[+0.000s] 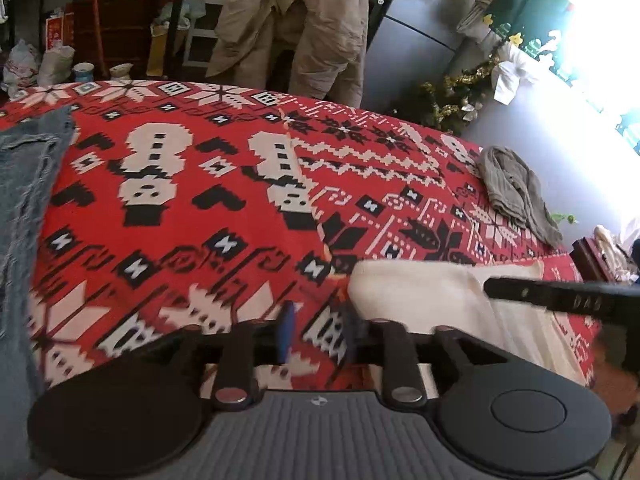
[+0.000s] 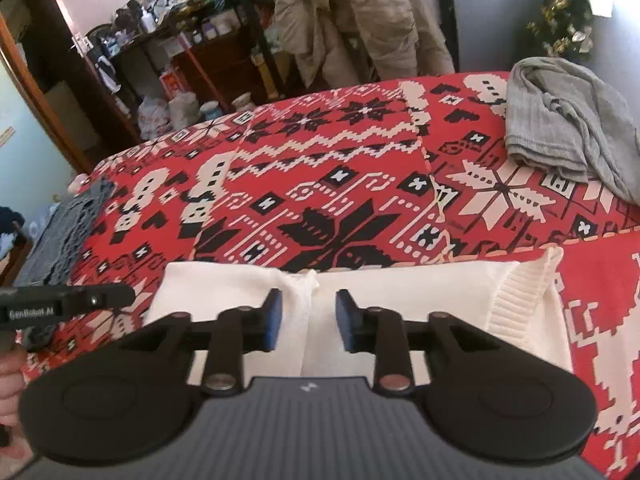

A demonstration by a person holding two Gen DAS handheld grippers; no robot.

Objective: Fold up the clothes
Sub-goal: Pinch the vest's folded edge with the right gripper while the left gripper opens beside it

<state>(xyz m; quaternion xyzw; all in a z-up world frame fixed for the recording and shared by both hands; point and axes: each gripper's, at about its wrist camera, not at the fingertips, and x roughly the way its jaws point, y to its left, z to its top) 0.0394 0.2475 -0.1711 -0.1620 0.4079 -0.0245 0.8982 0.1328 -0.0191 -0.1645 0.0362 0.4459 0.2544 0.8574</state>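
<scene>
You are working over a table covered with a red patterned blanket [image 2: 320, 200], and the cream knitted sweater [image 2: 440, 300] is lying folded at its near edge, directly under your right gripper [image 2: 308, 316]. A grey garment [image 2: 560, 128] is lying crumpled at the far right of the blanket, well apart from the sweater, and a piece of blue denim [image 1: 24, 200] is lying along the left side. A beige jacket [image 1: 296, 28] is hanging over a chair behind the table.

Your right gripper is standing with its jaws spread, the blue pads [image 2: 273, 316] on each side of a raised crease in the sweater and not pressing on it. Your left gripper [image 1: 316, 328] is also spread and is holding nothing; it is hovering over bare blanket just beside the left edge of the sweater.

I am judging that you are finishing the fold of the cream sweater, since it is looking compact and both claws are free of it. The next move is probably calling for you to lift away cleanly without dragging the knit, then to reach for the grey garment and spread it flat before folding
</scene>
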